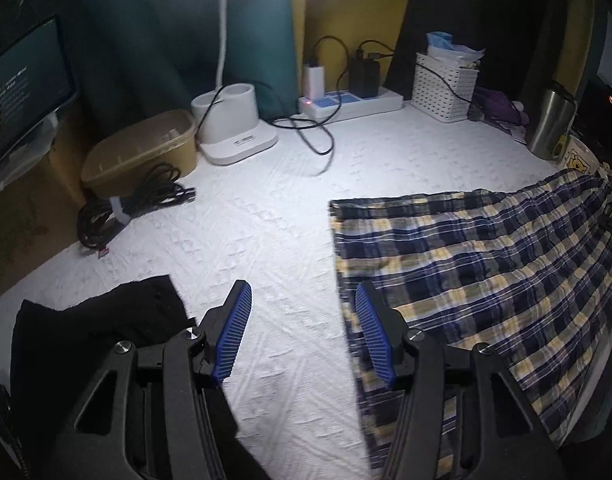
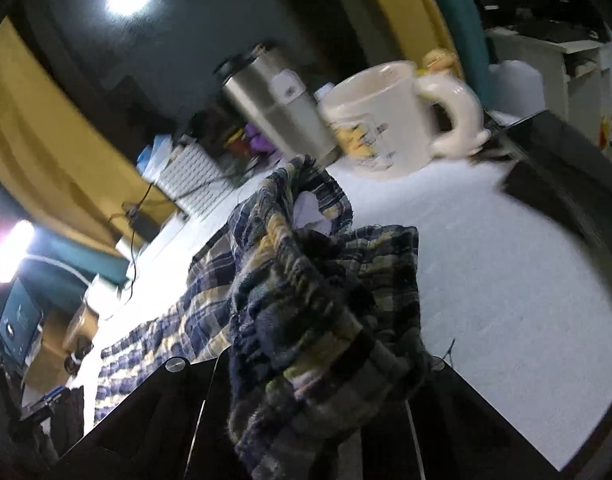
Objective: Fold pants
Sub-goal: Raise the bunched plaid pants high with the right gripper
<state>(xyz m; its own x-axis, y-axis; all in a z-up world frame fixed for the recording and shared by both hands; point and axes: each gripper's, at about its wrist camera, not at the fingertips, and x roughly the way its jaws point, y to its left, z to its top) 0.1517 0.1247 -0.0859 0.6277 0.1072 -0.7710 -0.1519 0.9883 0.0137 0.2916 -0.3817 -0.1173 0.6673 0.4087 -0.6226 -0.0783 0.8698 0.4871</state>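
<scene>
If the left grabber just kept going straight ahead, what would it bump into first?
Probably the white bed cover: the open left gripper points at bare fabric beside the plaid pants. Beyond lies a black cable, then the power strip, though depth is unclear.

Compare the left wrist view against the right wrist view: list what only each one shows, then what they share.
Only the left wrist view: the open left claw over the white cloth, a black garment, a coiled cable bundle, a power strip and a tan tub.

Only the right wrist view: the right claw shut on a bunched end of the plaid pants, and a cream mug.

Both: the plaid pants, the steel tumbler, the white basket and a monitor.
</scene>
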